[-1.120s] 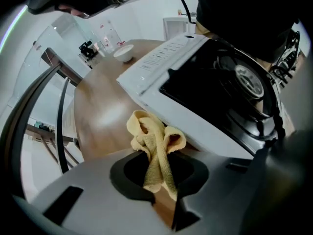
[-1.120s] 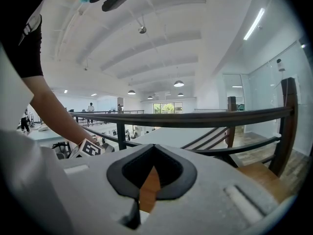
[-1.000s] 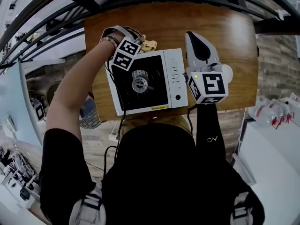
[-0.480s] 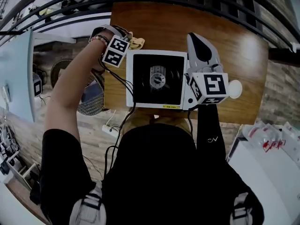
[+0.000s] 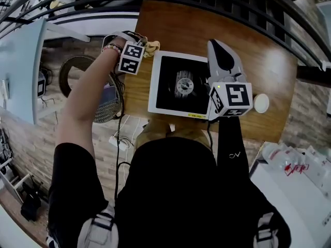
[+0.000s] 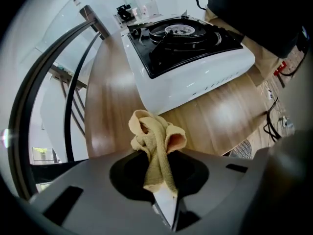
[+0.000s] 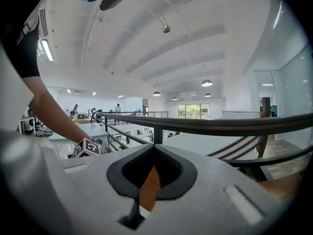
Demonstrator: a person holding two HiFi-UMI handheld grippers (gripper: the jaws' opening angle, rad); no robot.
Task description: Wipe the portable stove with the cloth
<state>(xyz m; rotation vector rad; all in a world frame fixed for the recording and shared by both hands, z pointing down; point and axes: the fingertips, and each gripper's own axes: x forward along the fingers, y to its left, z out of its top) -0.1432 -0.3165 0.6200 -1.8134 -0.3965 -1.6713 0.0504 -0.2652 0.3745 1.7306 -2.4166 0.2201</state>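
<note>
Cloth (image 6: 157, 146) pinched beside stove (image 6: 188, 58)

Yellow cloth (image 6: 156, 143), white stove (image 6: 195, 82) (black top)

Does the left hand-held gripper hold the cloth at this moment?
Yes, the left hand-held gripper is shut on the yellow cloth, which bunches up beyond its jaws.

Glossy white stove (image 6: 195, 77) body, nubbly yellow terry cloth (image 6: 156, 141), smooth varnished wood table (image 6: 110, 99)
</note>
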